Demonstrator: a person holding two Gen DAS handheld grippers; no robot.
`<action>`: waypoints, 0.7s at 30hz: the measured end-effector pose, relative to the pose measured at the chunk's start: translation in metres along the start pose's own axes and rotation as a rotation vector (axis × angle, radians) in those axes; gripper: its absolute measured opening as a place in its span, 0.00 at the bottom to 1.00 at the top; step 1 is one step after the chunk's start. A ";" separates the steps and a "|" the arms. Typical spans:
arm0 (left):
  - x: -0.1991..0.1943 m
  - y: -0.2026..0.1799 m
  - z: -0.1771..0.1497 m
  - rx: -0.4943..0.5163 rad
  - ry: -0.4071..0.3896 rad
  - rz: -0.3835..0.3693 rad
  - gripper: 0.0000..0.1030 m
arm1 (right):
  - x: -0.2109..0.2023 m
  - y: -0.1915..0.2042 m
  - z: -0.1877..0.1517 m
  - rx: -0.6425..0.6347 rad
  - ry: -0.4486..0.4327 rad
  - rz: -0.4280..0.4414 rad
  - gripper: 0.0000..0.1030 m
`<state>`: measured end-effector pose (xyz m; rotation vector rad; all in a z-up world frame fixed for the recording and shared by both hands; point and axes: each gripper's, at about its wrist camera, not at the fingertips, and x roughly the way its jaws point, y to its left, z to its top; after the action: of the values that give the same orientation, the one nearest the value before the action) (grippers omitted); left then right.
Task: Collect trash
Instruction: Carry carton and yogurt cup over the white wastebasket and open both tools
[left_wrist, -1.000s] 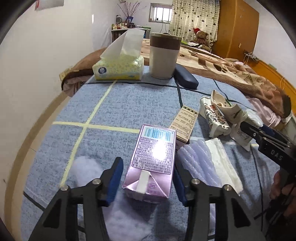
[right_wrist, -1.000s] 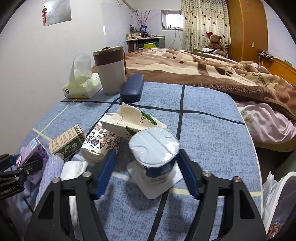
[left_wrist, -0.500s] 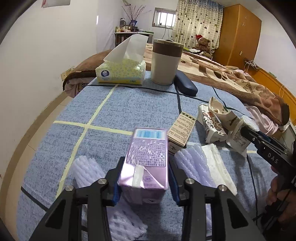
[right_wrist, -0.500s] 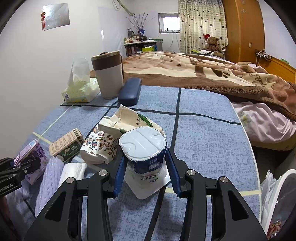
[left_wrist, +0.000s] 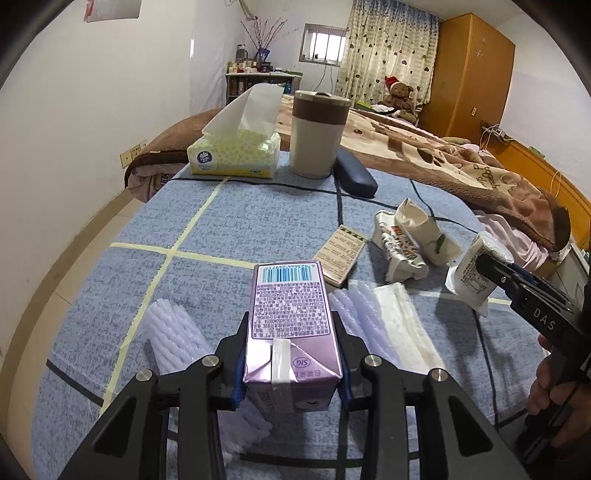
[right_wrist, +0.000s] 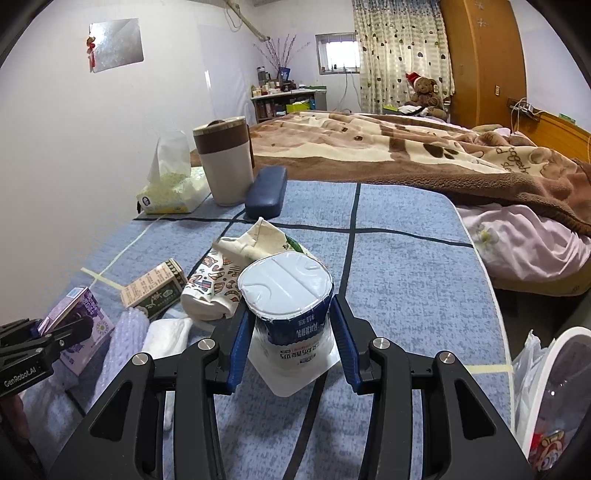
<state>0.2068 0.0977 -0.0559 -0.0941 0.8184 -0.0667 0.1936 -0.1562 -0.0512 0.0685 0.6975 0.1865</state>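
Observation:
My left gripper (left_wrist: 290, 356) is shut on a purple milk carton (left_wrist: 290, 321) and holds it above the blue table (left_wrist: 240, 221). My right gripper (right_wrist: 288, 332) is shut on a white yogurt cup (right_wrist: 286, 299) with a sealed lid, lifted off the table. The cup also shows at the right of the left wrist view (left_wrist: 474, 269), and the carton at the left of the right wrist view (right_wrist: 79, 325). Crushed paper cartons (left_wrist: 406, 236), a small green box (left_wrist: 340, 254), white foam netting (left_wrist: 173, 332) and a folded white tissue (left_wrist: 400, 317) lie on the table.
A tissue box (left_wrist: 234, 153), a brown-banded canister (left_wrist: 317, 134) and a dark glasses case (left_wrist: 354, 177) stand at the table's far edge. A bin with a plastic liner (right_wrist: 546, 398) is at the table's right. A bed with a brown blanket (right_wrist: 424, 147) lies beyond.
Both grippers closed from open onto their items, the left on the purple carton, the right on the yogurt cup, and both lifted them slightly off the table.

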 end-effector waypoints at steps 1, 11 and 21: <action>-0.003 -0.002 0.000 0.003 -0.005 -0.004 0.36 | -0.002 -0.001 -0.001 0.001 -0.002 0.001 0.42; -0.032 -0.029 -0.002 0.039 -0.054 -0.034 0.36 | -0.029 -0.012 -0.004 0.027 -0.044 0.014 0.42; -0.057 -0.078 -0.006 0.115 -0.104 -0.115 0.36 | -0.069 -0.034 -0.009 0.060 -0.107 0.001 0.42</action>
<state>0.1621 0.0248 -0.0098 -0.0353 0.7029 -0.2155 0.1409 -0.2025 -0.0189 0.1357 0.5962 0.1614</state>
